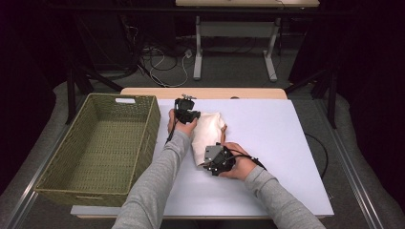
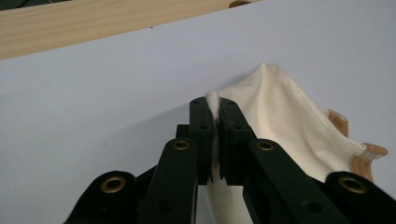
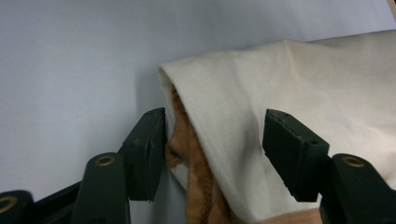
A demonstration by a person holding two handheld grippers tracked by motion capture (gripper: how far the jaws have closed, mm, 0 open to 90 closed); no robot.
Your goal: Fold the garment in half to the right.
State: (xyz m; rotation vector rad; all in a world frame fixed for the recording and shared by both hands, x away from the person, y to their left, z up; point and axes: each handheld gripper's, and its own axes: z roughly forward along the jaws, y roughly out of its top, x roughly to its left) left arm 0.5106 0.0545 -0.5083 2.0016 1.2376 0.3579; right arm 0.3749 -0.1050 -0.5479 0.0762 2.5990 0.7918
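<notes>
- A woven green-olive wicker basket [image 1: 67, 157] stands along the left side of the white tabletop [image 1: 282, 143], its long side running near to far, with a slot handle in its far wall.
- Just right of the basket's far end, the left gripper [image 1: 187, 114] sits at the far left corner of a cream cloth bag [image 1: 206, 136]. The person's left hand [image 1: 180, 125] holds it from the near side, the grey sleeve reaching in from the bottom.
- In the left gripper view the jaws are pressed together on a small pinch of the bag's cream fabric [image 2: 275, 116], which pokes up between the pads [image 2: 203, 122]. The rest of the bag spreads to the right of the jaws, with a tan edge showing at its right end.
- The bag lies near the middle of the tabletop, between the two grippers, slightly lifted at the pinched corner.
- The right gripper [image 1: 216, 160] is at the bag's near end, held in the right hand [image 1: 239, 164].
- In the right gripper view its jaws stand part-way apart around the bag's corner [image 3: 280, 88]. The left pad [image 3: 148, 149] is just beside the cloth's edge and the right pad is against the cream surface; whether they actually press on it I cannot tell.
- A brown inner layer [image 3: 194, 154] shows under the cream fabric between those jaws.
- A light wooden strip [image 1: 205, 93] edges the far side of the tabletop.
</notes>
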